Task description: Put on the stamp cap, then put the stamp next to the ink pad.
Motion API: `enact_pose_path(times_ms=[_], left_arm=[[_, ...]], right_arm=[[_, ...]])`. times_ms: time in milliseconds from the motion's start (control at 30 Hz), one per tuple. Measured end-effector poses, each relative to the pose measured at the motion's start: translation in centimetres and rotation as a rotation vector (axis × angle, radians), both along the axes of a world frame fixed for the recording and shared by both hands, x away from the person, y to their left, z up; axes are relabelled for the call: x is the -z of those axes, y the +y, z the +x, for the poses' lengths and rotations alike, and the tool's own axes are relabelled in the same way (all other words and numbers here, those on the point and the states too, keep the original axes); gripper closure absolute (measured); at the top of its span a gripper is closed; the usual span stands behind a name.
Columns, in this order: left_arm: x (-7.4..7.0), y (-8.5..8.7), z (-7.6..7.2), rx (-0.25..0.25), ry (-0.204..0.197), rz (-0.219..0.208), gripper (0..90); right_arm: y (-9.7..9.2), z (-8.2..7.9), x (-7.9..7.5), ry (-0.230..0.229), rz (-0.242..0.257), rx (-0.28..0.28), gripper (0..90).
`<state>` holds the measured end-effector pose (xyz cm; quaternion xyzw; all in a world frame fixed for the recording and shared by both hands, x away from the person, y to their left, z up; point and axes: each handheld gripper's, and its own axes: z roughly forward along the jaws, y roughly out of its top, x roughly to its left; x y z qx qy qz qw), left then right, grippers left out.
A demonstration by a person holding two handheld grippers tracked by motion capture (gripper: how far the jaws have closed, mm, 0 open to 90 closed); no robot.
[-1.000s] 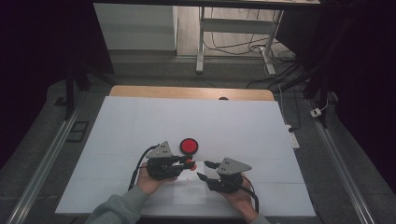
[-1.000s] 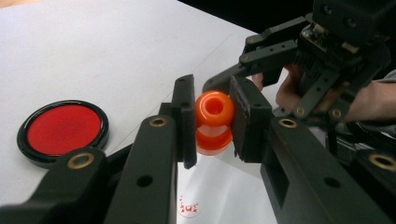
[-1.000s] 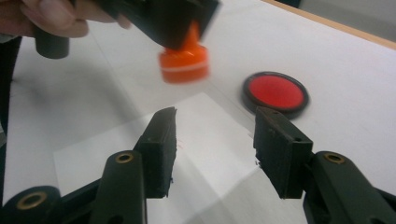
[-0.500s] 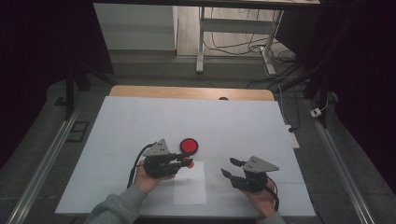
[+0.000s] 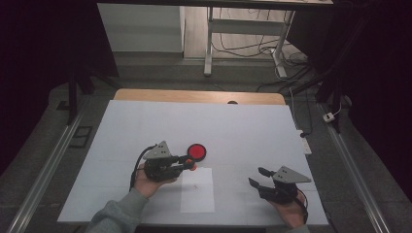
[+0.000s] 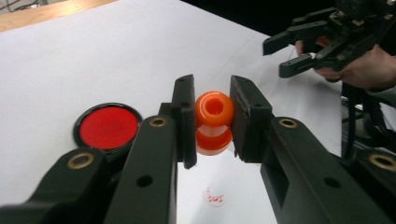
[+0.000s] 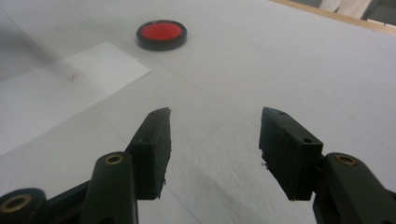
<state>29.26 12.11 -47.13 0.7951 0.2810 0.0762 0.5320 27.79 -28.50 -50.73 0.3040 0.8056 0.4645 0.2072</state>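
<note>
- Your left gripper [image 5: 187,163] has its jaws clamped on the orange spool [image 6: 214,122], above the bench [image 5: 243,131], just beside the red disc [image 5: 197,151].
- Your right gripper [image 5: 260,177] has jaws spread, just been opening, nothing between them.
- The left gripper view reveals the spool's bore, its axis along the jaws; a red mark [image 6: 215,197] is printed on the paper sheet [image 5: 197,189].

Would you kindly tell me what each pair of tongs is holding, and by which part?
The left tongs clamp a small orange plastic spool-shaped stamp by its sides; the right tongs hold nothing.
</note>
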Motion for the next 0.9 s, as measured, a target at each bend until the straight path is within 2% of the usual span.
enact_pose_path(times_ms=[167, 367, 900], left_arm=[[-0.6, 0.8, 0.3, -0.02, -0.004, -0.004, 72.4], [-0.7, 1.6, 0.7, -0.044, 0.006, -0.008, 72.4], [0.2, 2.5, 1.8, -0.104, 0.021, 0.043, 72.3]], right_arm=[[-0.9, -0.1, 0.0, 0.002, 0.008, 0.013, 43.1], [-0.9, 0.0, 0.1, 0.003, -0.004, 0.013, 43.1], [-0.9, 0.1, 0.1, 0.001, -0.001, 0.011, 43.1]])
